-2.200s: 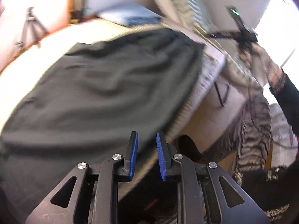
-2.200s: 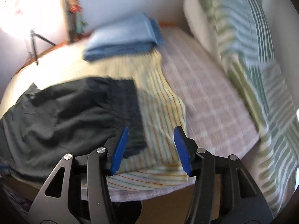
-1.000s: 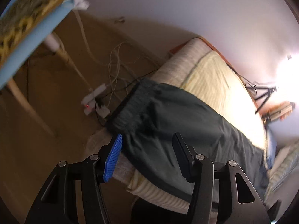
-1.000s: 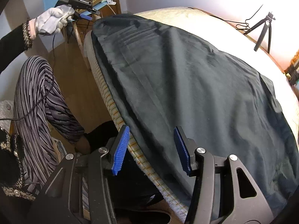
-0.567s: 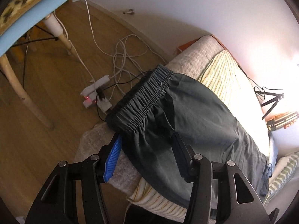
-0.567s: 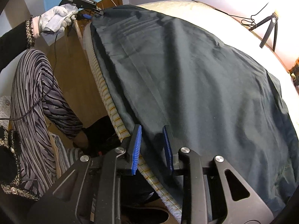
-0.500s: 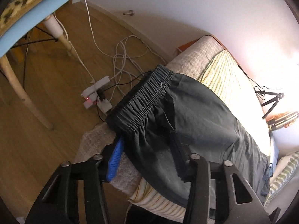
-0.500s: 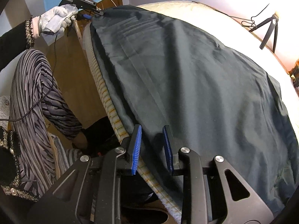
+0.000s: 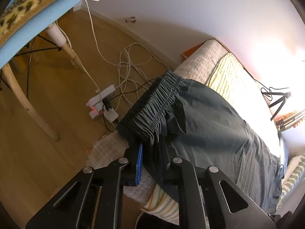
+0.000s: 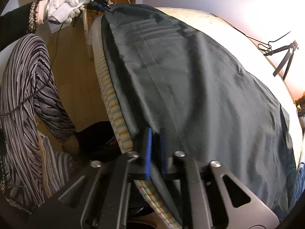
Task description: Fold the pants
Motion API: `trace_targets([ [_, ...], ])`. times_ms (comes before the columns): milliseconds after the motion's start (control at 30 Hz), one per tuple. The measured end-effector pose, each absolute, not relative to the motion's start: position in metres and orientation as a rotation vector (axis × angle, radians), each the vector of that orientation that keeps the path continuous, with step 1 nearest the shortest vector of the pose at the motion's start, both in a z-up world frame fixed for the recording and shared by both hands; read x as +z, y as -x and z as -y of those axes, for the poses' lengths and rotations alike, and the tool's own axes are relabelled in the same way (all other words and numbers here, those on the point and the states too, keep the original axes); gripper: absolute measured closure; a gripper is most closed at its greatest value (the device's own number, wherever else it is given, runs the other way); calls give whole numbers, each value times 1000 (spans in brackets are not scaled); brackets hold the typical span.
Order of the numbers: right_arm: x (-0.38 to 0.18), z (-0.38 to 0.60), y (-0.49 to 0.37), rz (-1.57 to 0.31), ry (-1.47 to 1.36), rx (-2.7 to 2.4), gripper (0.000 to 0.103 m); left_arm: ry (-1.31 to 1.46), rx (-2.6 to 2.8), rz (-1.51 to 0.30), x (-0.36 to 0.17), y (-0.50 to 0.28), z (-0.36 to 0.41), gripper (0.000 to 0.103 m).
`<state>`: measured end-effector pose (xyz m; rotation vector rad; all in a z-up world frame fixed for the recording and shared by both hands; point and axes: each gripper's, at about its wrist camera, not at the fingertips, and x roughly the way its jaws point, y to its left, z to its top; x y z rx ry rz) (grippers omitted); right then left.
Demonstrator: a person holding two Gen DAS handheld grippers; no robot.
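Dark grey-green pants (image 9: pixel 213 129) lie spread lengthwise on a bed, with the gathered elastic waistband (image 9: pixel 152 103) at the bed's end. My left gripper (image 9: pixel 152 148) is shut on the near corner of the waistband; cloth drapes over its right finger. In the right wrist view the pants (image 10: pixel 200 87) cover most of the bed. My right gripper (image 10: pixel 155 145) is shut on the pants' near side edge at the mattress edge. The left gripper (image 10: pixel 103 6), held by a gloved hand, shows at the far waistband corner.
The bed has a striped yellow sheet (image 9: pixel 234 80) over a grey checked cover (image 9: pixel 202 57). A power strip with cables (image 9: pixel 103 103) lies on the wooden floor. A blue chair (image 9: pixel 32 30) stands left. A small tripod (image 10: pixel 284 57) stands beyond the bed. The person's striped legs (image 10: pixel 24 99) are beside the bed.
Both grippers came down onto the pants and shut: the right one closed on the side edge first, then the left one closed on the waistband corner.
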<state>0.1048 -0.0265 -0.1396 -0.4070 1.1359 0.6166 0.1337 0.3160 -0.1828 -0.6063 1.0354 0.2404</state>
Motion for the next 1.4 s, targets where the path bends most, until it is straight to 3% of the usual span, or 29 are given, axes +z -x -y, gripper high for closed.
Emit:
trace_targets([
  [400, -135, 26, -97, -1166, 381, 680, 100, 595, 248, -1032, -186, -129, -321, 94],
  [567, -125, 41, -100, -1170, 276, 695, 99, 595, 262, -1043, -178, -126, -325, 80],
  [700, -102, 69, -101, -1134, 150, 691, 99, 516, 310, -1007, -148, -121, -323, 78],
  [800, -85, 108, -110, -1099, 22, 625, 91, 461, 312, -966, -125, -120, -314, 78],
  [933, -65, 168, -117, -1038, -68, 473, 77, 355, 205, -911, -87, -125, -266, 78],
  [1100, -54, 251, -111, -987, -161, 231, 76, 240, -48, -915, -61, -150, -165, 76],
  [1200, -48, 305, -101, -968, -219, 98, 66, 171, -194, -927, -55, -171, -98, 63],
  [1400, -42, 371, -110, -973, -283, 47, 63, 135, -443, -950, -62, -199, 22, 63],
])
